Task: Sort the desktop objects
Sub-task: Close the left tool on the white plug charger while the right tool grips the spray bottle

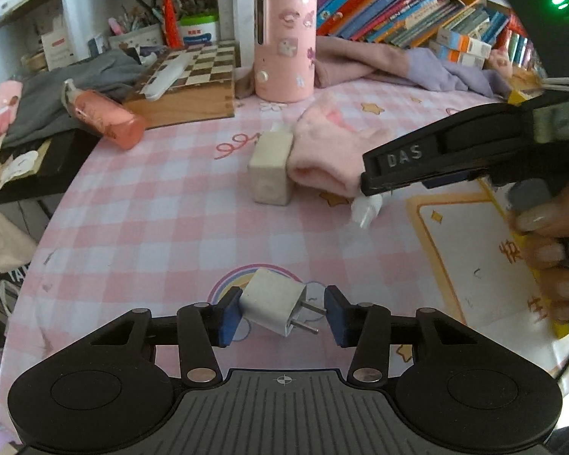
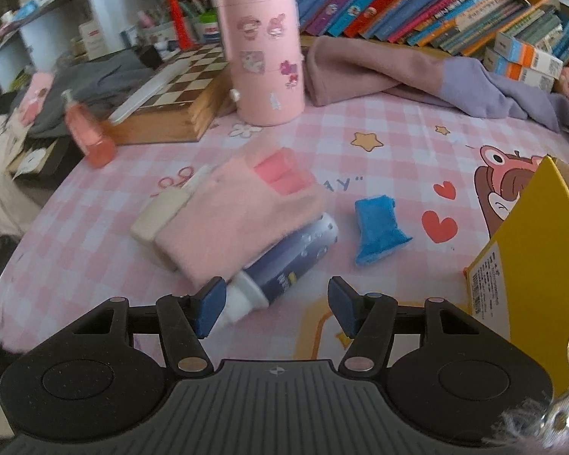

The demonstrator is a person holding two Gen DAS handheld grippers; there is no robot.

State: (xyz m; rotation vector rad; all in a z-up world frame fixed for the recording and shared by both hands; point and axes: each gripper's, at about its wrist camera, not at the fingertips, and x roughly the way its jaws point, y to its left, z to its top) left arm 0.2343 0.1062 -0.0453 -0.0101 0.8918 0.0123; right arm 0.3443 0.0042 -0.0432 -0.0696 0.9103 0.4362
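Observation:
My left gripper [image 1: 282, 314] is open around a white plug adapter [image 1: 275, 305] on the pink checked cloth; its blue pads stand on either side, the left pad touching or nearly touching it. My right gripper [image 2: 273, 305] is open and empty above the cap end of a dark blue tube [image 2: 284, 261], which lies partly under a pink glove [image 2: 239, 208]. The right gripper also shows in the left wrist view [image 1: 364, 185], over the tube's white cap [image 1: 366, 210]. A cream box [image 1: 271, 168] lies against the glove. A blue crumpled piece [image 2: 379, 229] lies to the right.
A pink cylinder container [image 2: 263, 53] stands at the back beside a chessboard box [image 2: 170, 94] and an orange bottle [image 2: 89, 134]. Pink-purple clothes [image 2: 417, 72] lie before a row of books. A yellow box [image 2: 527, 246] stands at the right. The desk's left edge drops off.

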